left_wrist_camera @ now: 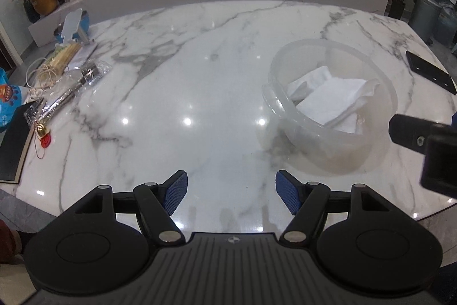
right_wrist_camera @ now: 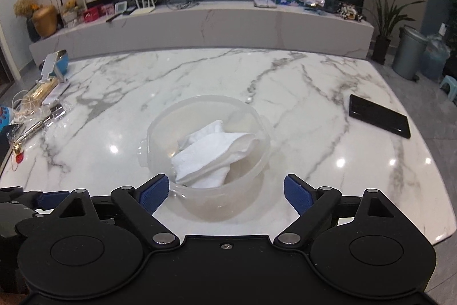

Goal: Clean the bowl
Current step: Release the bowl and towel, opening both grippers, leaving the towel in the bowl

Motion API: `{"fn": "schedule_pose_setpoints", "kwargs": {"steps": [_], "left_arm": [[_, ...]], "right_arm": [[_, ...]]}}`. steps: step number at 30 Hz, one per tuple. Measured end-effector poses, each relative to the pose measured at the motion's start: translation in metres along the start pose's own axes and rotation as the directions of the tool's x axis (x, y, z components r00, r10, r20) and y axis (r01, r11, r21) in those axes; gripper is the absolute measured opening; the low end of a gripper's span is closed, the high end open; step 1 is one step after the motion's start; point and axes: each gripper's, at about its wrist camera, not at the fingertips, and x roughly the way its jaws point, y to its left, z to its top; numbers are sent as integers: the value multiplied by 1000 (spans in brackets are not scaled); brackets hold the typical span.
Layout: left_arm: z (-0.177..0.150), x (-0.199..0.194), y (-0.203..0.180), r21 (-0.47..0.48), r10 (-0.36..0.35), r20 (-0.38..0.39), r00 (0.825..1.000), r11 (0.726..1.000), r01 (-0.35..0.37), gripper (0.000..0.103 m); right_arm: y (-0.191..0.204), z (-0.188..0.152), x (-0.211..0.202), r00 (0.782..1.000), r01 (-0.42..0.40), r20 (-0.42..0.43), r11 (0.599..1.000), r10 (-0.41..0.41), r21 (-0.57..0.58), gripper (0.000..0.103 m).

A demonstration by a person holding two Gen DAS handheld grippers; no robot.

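Observation:
A clear plastic bowl (right_wrist_camera: 251, 162) stands on the white marble table (right_wrist_camera: 285, 93), with a folded white cloth (right_wrist_camera: 211, 159) lying inside it. My right gripper (right_wrist_camera: 225, 193) hovers just in front of the bowl's near side, its blue pads wide apart and touching nothing. In the left wrist view the same bowl (left_wrist_camera: 368, 150) with the cloth (left_wrist_camera: 331, 102) sits to the right. My left gripper (left_wrist_camera: 231, 195) stands open over bare marble to the bowl's left, holding nothing. Part of the right gripper's body (left_wrist_camera: 428, 145) shows at that view's right edge.
A black phone (right_wrist_camera: 378, 119) lies flat to the right of the bowl, near the table's edge. Clutter fills the table's left end: a blue container (right_wrist_camera: 58, 63), cords, plastic wrap, a silver stick (right_wrist_camera: 37, 126) and a dark board (left_wrist_camera: 12, 145). Behind the table runs a long low counter (right_wrist_camera: 200, 25).

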Motion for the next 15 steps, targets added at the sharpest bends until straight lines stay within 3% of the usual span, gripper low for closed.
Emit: {"fn": "schedule_pose_setpoints", "kwargs": {"steps": [15], "left_arm": [[-9,-1,-10,25,9,33,999,1000,-10,67]], "right_arm": [[1,-12,1,1000,11,8,1000,-11,-12,87]]}}
